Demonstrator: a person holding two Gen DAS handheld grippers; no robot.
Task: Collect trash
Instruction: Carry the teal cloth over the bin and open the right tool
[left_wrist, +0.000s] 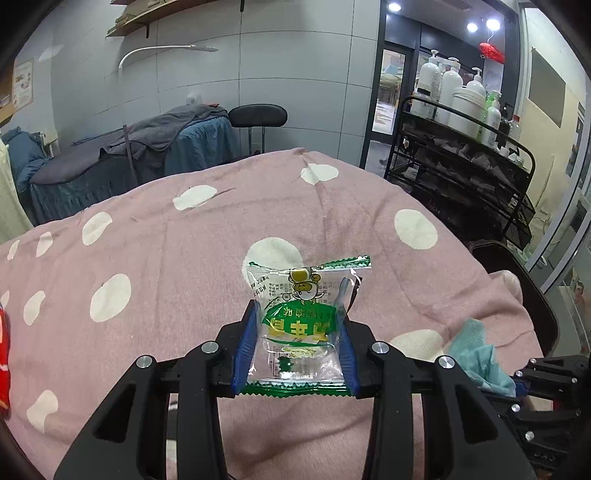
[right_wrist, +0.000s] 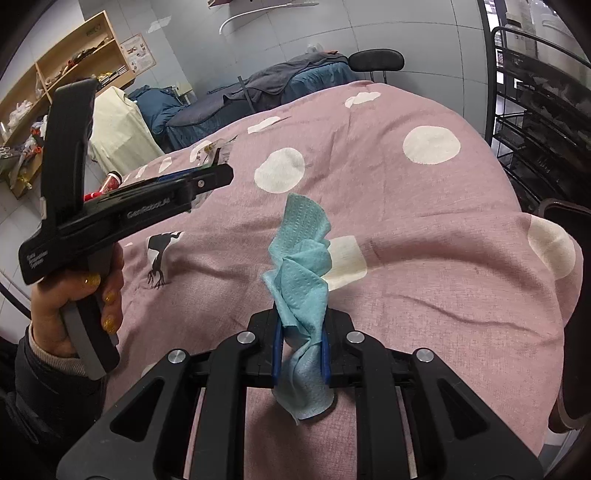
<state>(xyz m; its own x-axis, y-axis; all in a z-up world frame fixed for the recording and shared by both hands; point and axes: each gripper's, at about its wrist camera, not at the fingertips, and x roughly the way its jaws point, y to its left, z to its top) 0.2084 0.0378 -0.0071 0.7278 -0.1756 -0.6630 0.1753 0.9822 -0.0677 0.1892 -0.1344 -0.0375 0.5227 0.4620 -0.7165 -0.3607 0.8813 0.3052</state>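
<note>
here both pieces of trash were already lifted clear of the pink spotted bed cover (left_wrist: 155, 258). the left claw (left_wrist: 295, 343) was pinched on a clear and green snack wrapper (left_wrist: 301, 325), held upright between its blue pads. the right claw (right_wrist: 300, 350) was pressed together on a crumpled teal paper towel (right_wrist: 301, 273). the carrying step was judged to be in hand; next, a bin had to be found, none being seen with certainty.

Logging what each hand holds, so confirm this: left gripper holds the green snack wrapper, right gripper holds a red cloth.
Not quite. The right gripper holds a light blue cloth, not red, as the right wrist view shows. The left gripper does hold the green snack wrapper.
</note>
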